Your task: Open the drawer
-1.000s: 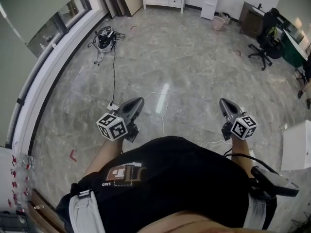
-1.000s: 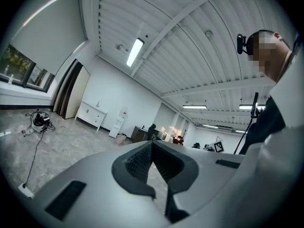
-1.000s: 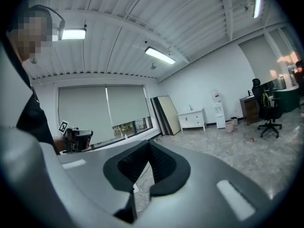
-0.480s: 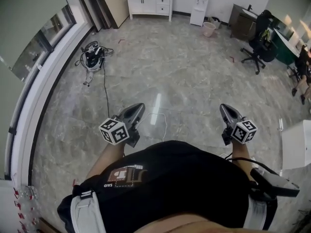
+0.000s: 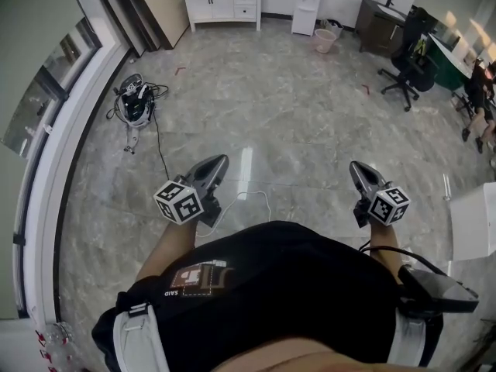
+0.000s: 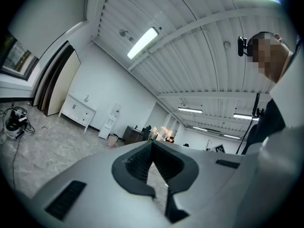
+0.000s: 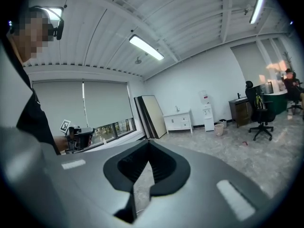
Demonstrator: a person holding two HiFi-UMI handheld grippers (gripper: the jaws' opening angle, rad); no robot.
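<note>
White cabinet (image 5: 221, 0) has drawn nearer (well ahead yet); left tongs (image 5: 220, 163) and right tongs (image 5: 356, 167) closed, empty.

Your drawers (image 5: 245, 4), two white fronts stacked, both shut, in the right half of a white cabinet (image 5: 211, 5), against the far wall, near twelve o'clock

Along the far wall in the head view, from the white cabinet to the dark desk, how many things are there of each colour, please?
White: 2, the cabinet and the water dispenser
Pink: 1, the waste bin
Dark brown: 1, the desk
Total: 4
</note>
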